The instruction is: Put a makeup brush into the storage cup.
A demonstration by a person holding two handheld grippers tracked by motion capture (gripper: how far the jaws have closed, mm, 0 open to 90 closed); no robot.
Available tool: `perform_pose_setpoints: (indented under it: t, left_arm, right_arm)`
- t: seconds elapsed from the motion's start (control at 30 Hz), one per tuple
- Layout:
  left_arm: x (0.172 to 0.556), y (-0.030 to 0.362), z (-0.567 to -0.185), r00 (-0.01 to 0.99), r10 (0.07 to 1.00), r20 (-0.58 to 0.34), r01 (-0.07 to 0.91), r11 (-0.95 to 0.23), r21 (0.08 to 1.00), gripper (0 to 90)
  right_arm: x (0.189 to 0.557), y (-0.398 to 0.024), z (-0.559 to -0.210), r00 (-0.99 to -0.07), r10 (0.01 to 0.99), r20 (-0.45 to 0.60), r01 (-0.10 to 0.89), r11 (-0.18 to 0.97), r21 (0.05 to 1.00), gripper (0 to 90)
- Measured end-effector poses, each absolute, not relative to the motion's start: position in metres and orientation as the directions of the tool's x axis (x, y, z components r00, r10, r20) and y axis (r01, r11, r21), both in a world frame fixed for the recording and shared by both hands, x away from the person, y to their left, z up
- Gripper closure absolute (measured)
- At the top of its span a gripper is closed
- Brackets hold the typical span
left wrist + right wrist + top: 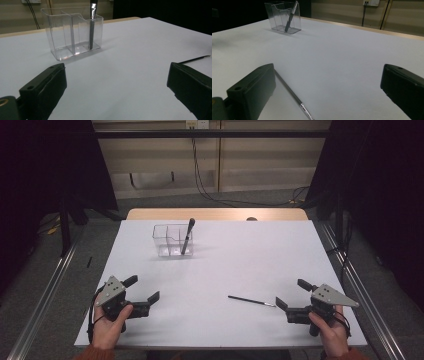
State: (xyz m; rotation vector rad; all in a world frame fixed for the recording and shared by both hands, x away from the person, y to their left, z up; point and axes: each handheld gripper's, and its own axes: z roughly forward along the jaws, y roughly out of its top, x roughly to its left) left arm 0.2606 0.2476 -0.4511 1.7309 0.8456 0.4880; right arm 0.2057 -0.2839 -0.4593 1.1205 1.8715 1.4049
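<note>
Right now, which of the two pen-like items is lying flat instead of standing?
The thin brush lies flat on the table just in front of the right tongs. The thicker pen stands leaning in the clear holder.

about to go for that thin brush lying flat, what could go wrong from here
The thin brush lies flat on the table, so the right tool, wide open, may skid it instead of lifting it. The clear organizer looks light and its pen leans, so a nudge might tip it.
</note>
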Motion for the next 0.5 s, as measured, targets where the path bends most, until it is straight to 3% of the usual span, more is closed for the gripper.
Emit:
perform_pose_setpoints:
  t: [0.5]
  left_arm:
    - [0.244,0.254,-0.447,0.64,0.765,-0.08,0.276,-0.131,0.952,2.4]
  right_arm:
    - [0.206,-0.284,-0.459,-0.513,0.857,0.056,0.29,0.112,0.95,0.0]
